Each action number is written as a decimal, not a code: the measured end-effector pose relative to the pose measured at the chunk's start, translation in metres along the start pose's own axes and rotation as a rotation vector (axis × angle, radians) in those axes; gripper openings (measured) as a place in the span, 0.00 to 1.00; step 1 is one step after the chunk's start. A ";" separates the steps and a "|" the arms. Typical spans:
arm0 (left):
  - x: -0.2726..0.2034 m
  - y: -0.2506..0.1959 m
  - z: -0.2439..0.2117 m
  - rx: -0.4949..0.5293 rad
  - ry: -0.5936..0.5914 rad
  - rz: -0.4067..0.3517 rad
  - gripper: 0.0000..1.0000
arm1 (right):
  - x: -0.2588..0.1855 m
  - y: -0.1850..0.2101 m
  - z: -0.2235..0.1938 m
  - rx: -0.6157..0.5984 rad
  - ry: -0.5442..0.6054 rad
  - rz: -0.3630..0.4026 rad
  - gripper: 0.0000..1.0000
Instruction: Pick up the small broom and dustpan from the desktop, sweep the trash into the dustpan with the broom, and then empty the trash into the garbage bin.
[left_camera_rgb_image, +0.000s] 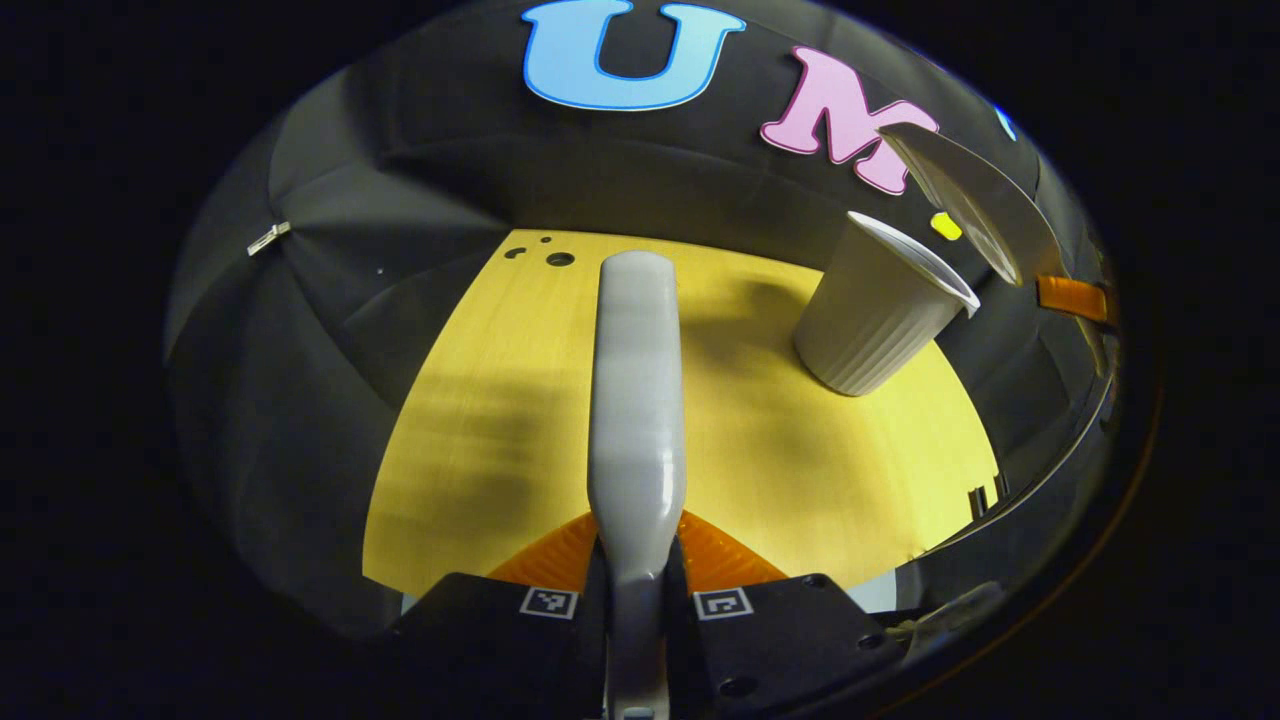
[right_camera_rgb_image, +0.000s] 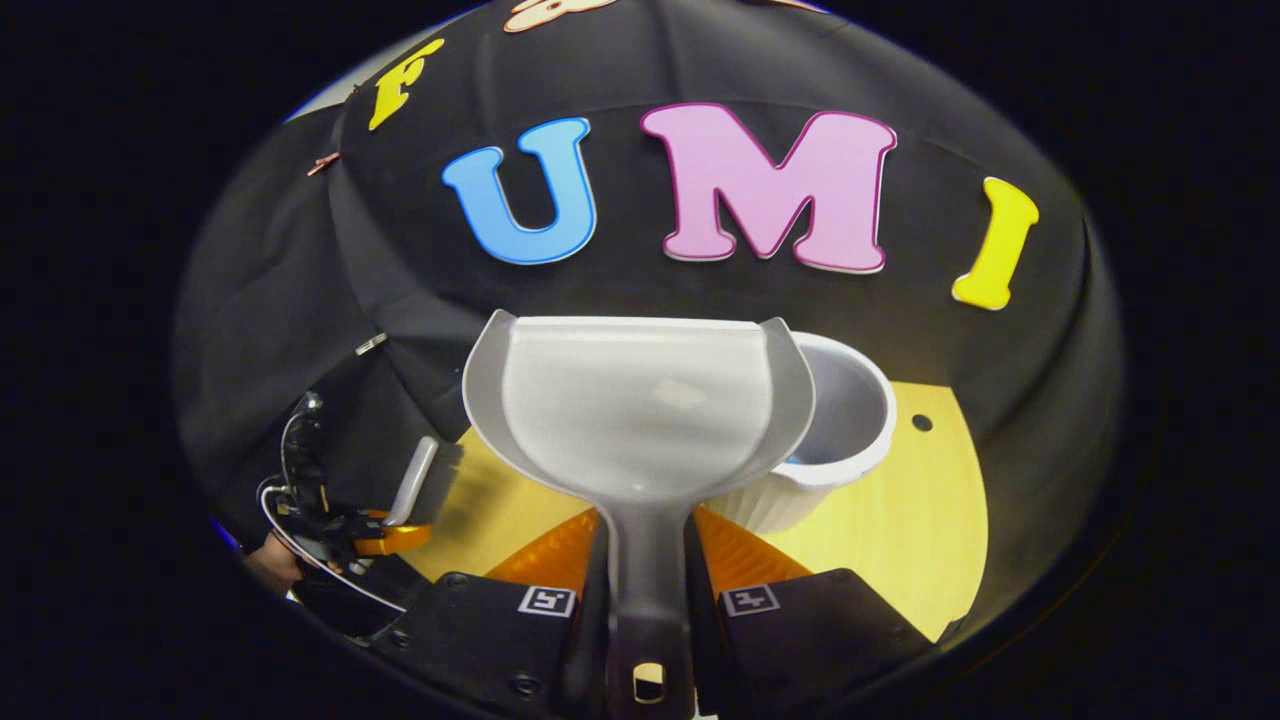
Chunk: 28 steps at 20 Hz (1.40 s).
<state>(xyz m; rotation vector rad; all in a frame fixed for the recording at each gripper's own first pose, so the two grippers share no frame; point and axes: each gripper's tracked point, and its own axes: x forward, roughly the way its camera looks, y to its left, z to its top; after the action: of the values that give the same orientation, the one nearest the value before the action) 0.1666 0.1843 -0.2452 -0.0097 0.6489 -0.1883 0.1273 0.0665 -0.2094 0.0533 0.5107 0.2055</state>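
Right gripper (right_camera_rgb_image: 640, 560) on dustpan (right_camera_rgb_image: 640, 400), mouth pointing forward over bin (right_camera_rgb_image: 850, 430).

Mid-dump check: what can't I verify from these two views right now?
- Bin contents: right gripper view, the dustpan covers most of its mouth.
- Broom bristles: left gripper view, cut off below the left tongs.
- Dustpan in the left gripper view: seen edge-on, inside hidden.

A pale yellow wooden desk (left_camera_rgb_image: 480, 420) with a faint grain fills the middle of the booth, with a few small round holes (left_camera_rgb_image: 560, 259) near its far edge. Soft shadows fall across its top. Black cloth (right_camera_rgb_image: 640, 70), creased into folds, closes in behind and beside it.
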 end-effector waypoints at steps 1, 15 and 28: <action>0.000 0.002 -0.004 -0.009 0.006 0.008 0.28 | 0.001 0.008 -0.017 0.015 0.024 0.020 0.38; 0.053 -0.017 -0.053 -0.031 0.123 0.069 0.28 | 0.080 -0.007 -0.223 0.126 0.366 0.000 0.38; 0.106 -0.022 -0.084 0.155 0.278 0.084 0.33 | 0.131 -0.019 -0.251 0.170 0.356 -0.164 0.39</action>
<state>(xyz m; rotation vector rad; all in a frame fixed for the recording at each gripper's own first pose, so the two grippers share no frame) 0.1954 0.1483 -0.3745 0.1954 0.9085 -0.1596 0.1198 0.0747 -0.4932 0.1412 0.8830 0.0085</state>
